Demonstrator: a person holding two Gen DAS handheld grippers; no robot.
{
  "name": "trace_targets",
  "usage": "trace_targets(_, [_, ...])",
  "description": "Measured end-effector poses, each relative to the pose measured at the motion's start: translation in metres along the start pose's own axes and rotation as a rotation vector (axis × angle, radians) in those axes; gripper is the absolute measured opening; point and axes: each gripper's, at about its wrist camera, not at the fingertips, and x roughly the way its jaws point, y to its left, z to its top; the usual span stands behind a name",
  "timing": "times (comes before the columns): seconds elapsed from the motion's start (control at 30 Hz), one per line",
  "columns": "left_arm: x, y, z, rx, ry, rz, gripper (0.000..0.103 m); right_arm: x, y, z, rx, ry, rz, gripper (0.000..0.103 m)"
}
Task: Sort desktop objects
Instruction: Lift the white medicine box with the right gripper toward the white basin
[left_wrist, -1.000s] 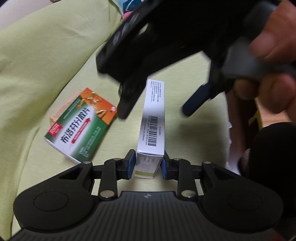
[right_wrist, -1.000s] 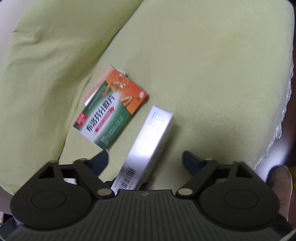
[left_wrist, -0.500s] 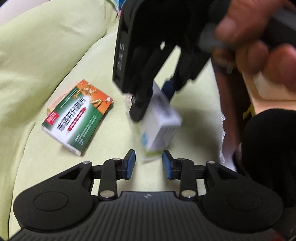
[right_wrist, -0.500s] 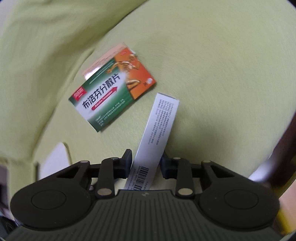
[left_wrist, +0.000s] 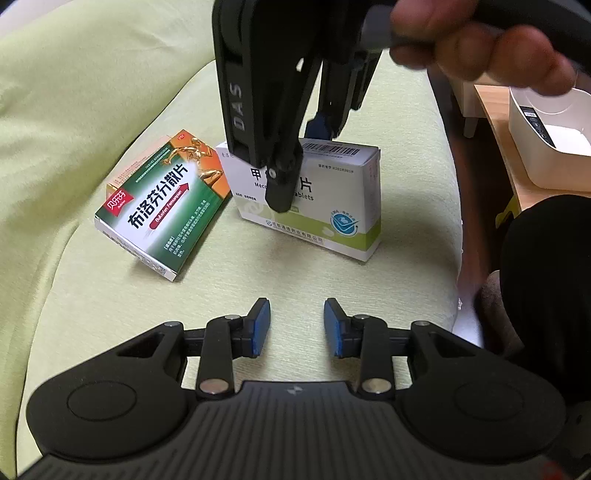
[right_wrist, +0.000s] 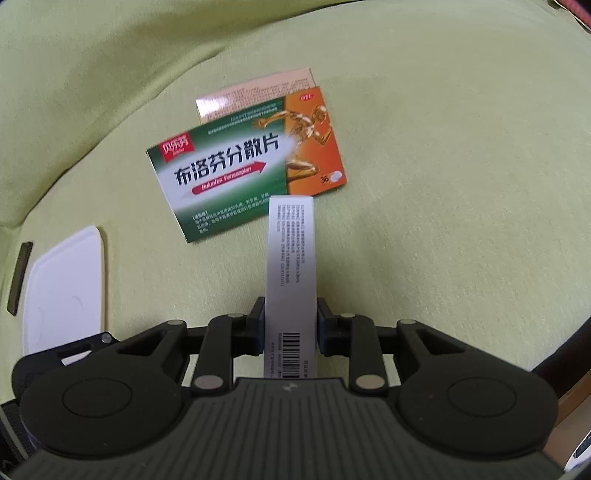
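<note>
The green and orange box (right_wrist: 243, 162) has big Chinese words, "布洛芬分散片", a red arrow that says "Buluofen Fensanpian", "OTC" in one corner and the number "36". The white and green box (left_wrist: 332, 206) shows "ablets", "片" and a barcode. The black hand-held gripper (left_wrist: 291, 122) above it says "DAS".
</note>
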Motion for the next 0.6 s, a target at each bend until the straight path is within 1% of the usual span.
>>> trace_targets(0.13, [0.000, 0.000, -0.001, 0.001, -0.004, -0.003, 0.041, 0.005, 0.006, -0.004, -0.057, 0.013, -0.014, 0.022])
trace_targets(0.37, [-0.002, -0.005, 0.000, 0.024, -0.013, -0.015, 0.041, -0.006, 0.015, -0.009, -0.141, 0.049, -0.006, 0.022])
trace_targets(0.6, [-0.002, -0.013, -0.003, 0.043, -0.019, -0.031, 0.041, 0.006, 0.011, -0.017, -0.150, 0.100, -0.020, 0.022])
